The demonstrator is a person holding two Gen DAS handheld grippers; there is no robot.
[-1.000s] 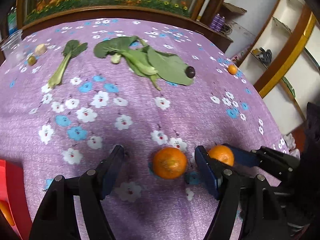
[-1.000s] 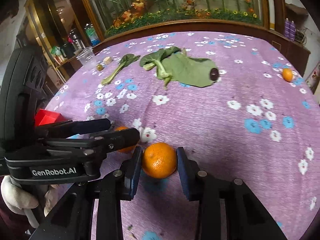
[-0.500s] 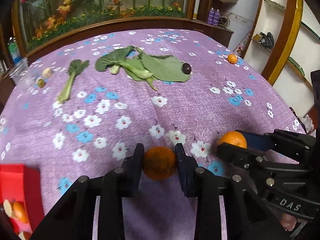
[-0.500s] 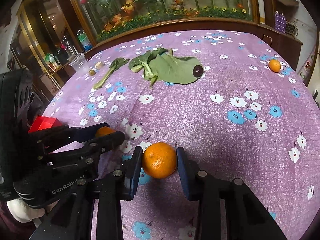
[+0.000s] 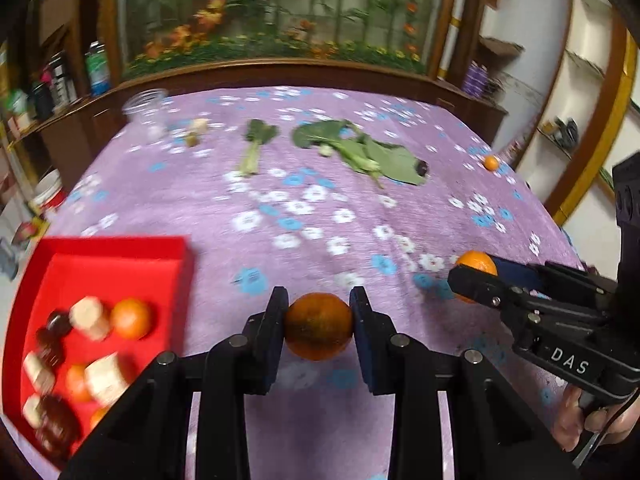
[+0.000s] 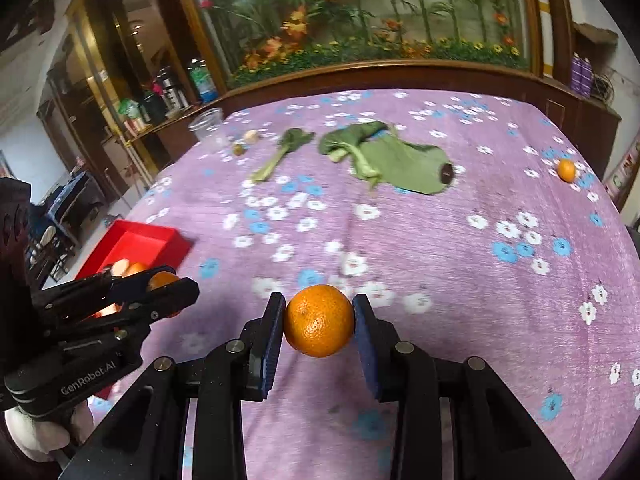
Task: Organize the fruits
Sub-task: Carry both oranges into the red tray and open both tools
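Orange mandarin clamped in left claw (round), another in right claw.

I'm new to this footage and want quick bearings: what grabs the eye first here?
Each gripper clamps an orange: the left gripper holds a shadowed orange, the right gripper a bright orange. A red tray of fruit sits at the left; leafy greens lie across the purple floral tablecloth.

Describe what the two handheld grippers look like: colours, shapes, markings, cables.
Both are matte black plastic with angular, triangulated linkages and silver pivot pins. The left gripper has flat dark-blue pads, as does the right gripper. Seen from the opposite cameras, the left body reads "GenRobot.AI" in white and the right reads "DAS". A thin cable trails below the right one's handle.
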